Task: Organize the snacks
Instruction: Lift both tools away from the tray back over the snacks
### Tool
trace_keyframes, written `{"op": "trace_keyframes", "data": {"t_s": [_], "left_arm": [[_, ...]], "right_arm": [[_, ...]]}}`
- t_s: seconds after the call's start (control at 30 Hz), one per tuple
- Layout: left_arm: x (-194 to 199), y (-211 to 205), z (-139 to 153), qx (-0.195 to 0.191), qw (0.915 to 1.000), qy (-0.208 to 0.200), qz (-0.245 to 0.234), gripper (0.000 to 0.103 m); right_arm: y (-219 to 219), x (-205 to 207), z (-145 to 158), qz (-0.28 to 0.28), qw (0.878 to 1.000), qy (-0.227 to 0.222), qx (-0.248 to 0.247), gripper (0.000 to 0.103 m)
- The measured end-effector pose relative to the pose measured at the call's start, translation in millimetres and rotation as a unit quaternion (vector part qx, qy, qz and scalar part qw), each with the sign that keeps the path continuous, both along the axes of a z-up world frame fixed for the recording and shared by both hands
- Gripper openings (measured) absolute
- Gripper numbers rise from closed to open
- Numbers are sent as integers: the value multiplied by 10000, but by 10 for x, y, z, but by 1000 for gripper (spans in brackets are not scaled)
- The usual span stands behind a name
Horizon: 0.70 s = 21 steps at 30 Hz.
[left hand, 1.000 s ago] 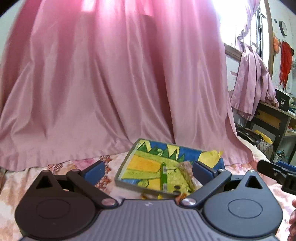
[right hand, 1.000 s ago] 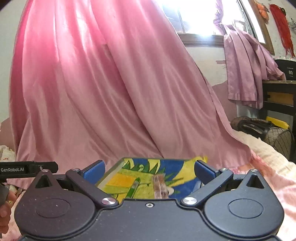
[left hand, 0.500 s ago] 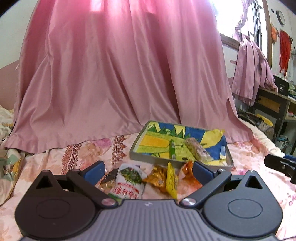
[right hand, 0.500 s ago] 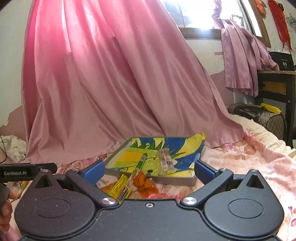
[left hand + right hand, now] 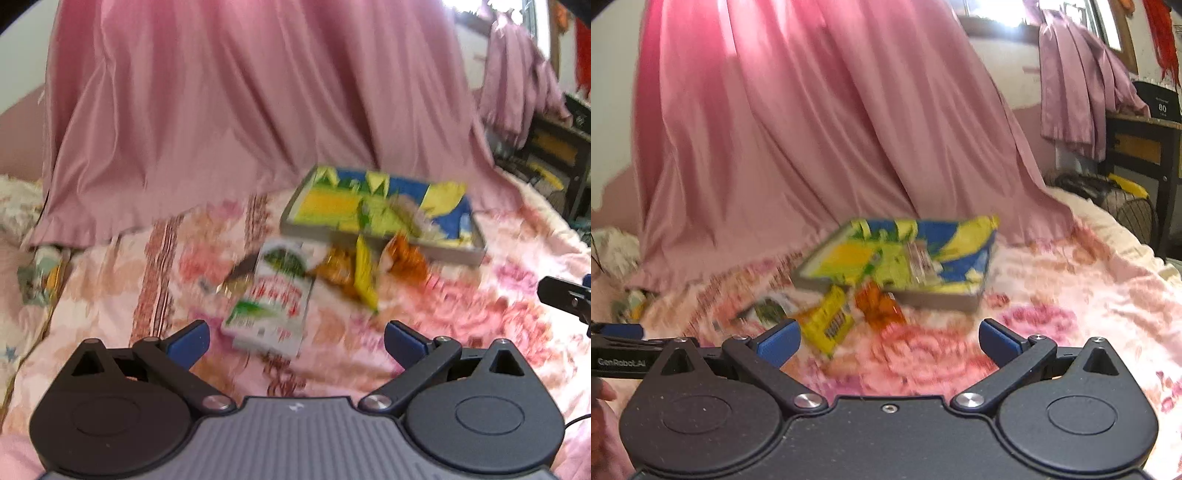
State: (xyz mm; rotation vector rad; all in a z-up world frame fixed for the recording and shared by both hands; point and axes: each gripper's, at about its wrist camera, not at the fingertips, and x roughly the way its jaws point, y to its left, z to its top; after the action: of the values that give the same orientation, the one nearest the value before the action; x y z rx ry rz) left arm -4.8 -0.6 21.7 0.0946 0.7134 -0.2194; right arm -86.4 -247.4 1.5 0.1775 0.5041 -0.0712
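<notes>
Both claws hang wide and empty above the bed (image 5: 480, 314). The left claw (image 5: 293, 338) has a white and green packet (image 5: 271, 299) lying just ahead of it; the right claw (image 5: 888, 338) faces a yellow packet (image 5: 827, 325) and an orange packet (image 5: 879, 306). These lie loose just near of the tray (image 5: 317, 229), which already holds two snacks. The step looks like reaching for a packet; next, lower one claw around it and close.
</notes>
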Motion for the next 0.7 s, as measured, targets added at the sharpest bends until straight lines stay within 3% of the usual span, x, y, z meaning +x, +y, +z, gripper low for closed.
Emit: {"op": "trace_keyframes", "data": {"t_s": [0.2, 0.7], "left_arm": [[54, 64, -33, -93, 9996, 226, 143, 103], [251, -14, -156, 105, 9985, 533, -71, 103]], "right_arm": [[47, 63, -78, 53, 9995, 284, -133, 102], [31, 301, -248, 237, 9944, 1029, -25, 102]]}}
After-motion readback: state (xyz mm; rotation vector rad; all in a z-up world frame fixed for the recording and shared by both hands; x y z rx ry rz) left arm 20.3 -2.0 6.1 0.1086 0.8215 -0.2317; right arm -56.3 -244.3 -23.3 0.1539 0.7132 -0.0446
